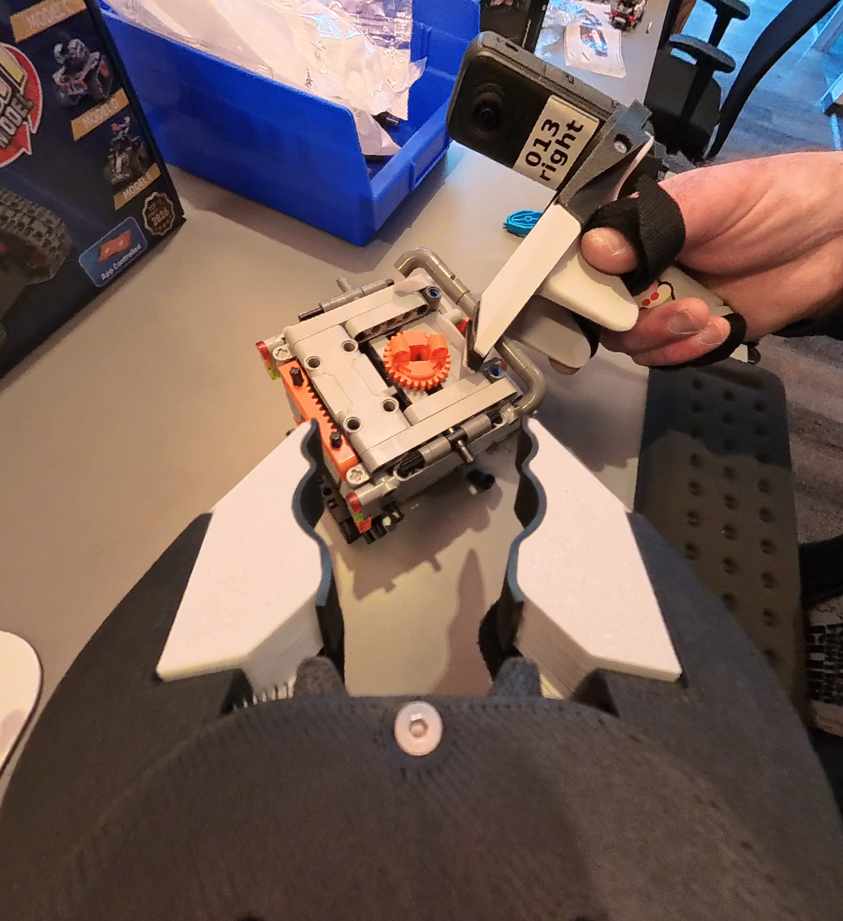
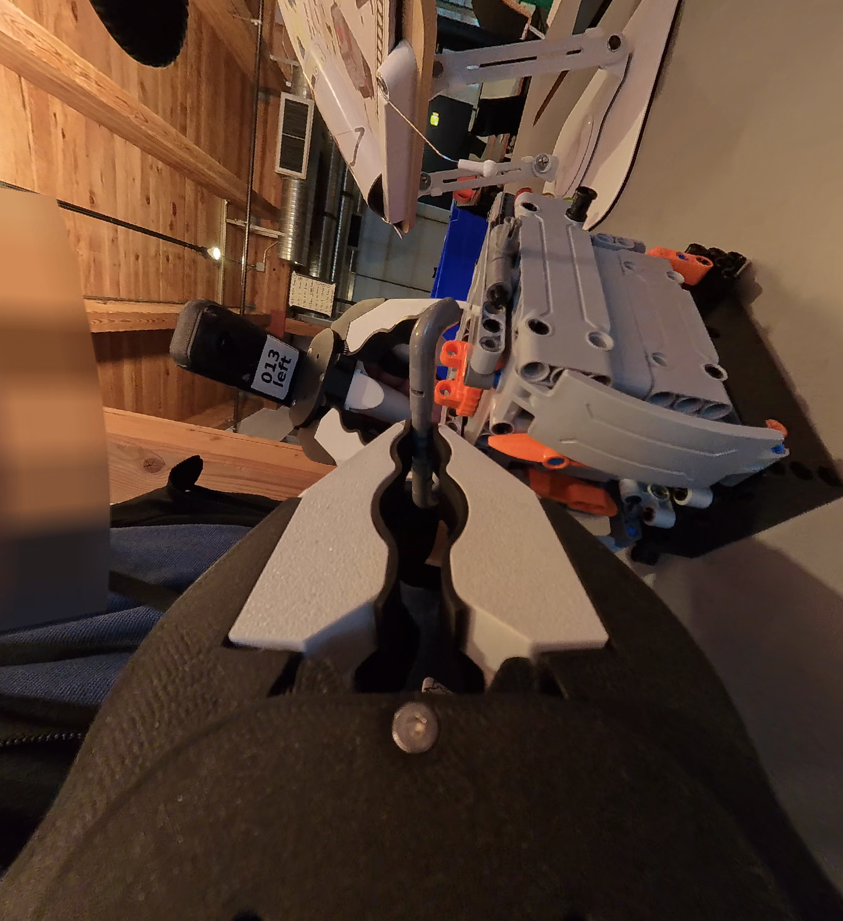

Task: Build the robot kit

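Observation:
A grey building-brick model [image 1: 359,398] with an orange gear [image 1: 417,356] on top stands on the grey table [image 1: 135,423]. My left gripper [image 1: 419,431] points down at it, its white fingers [image 1: 259,548] pressed against the model's near sides. My right gripper [image 1: 476,351], held by a hand [image 1: 768,259], comes in from the right. In the right wrist view it [image 2: 422,436] is shut on a grey bent pipe [image 2: 422,369] at the model's [image 2: 608,339] edge. The left gripper [image 2: 359,379] shows behind the pipe.
A blue bin [image 1: 269,144] with plastic bags stands behind the model. A dark printed kit box [image 1: 60,174] stands at the left. A small teal piece [image 1: 521,222] lies at the right. A black perforated surface [image 1: 718,473] is at the right edge. A booklet on a stand [image 2: 359,99] stands beyond. Left and right tips are no more than a few centimetres apart.

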{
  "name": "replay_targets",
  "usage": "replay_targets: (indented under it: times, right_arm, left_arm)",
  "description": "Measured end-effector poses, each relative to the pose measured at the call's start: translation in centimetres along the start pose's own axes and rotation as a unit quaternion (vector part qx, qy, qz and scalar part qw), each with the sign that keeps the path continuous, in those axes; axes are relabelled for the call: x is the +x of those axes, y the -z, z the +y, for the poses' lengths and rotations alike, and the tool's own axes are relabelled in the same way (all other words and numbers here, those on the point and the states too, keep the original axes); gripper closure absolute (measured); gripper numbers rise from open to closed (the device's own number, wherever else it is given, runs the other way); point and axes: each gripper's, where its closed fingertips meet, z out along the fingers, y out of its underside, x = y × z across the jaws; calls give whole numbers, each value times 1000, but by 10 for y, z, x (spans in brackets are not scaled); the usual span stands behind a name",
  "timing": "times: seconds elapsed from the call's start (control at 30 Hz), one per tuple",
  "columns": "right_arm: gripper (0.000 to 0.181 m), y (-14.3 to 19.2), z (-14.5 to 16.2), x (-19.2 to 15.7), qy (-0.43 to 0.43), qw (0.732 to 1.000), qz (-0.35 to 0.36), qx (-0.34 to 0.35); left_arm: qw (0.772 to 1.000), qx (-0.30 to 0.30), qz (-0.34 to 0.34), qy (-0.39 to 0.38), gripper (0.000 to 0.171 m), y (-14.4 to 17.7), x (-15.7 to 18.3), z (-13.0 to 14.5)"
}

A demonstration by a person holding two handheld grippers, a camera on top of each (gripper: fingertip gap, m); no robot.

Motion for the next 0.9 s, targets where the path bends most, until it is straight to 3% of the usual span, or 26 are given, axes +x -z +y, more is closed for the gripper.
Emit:
replay_targets:
  times: [0.23,0.4,0.6,0.77,0.9]
  right_arm:
    - [178,6,5,-6,22,1000,5,-12]
    - [178,4,5,-19,45,999,-3,-13]
    - [178,-6,5,-58,126,991,-39,-17]
    - [178,-18,7,-86,205,977,-52,-28]
    - [178,-28,15,-99,246,967,-57,-43]
  left_arm:
    - [999,36,-15,-8,103,16,1,-9]
    - [998,57,10,-3,106,24,13,-20]
    - [991,93,94,36,124,30,44,-35]
    - [955,150,224,126,144,44,64,-52]
    - [931,170,277,165,148,51,73,-57]
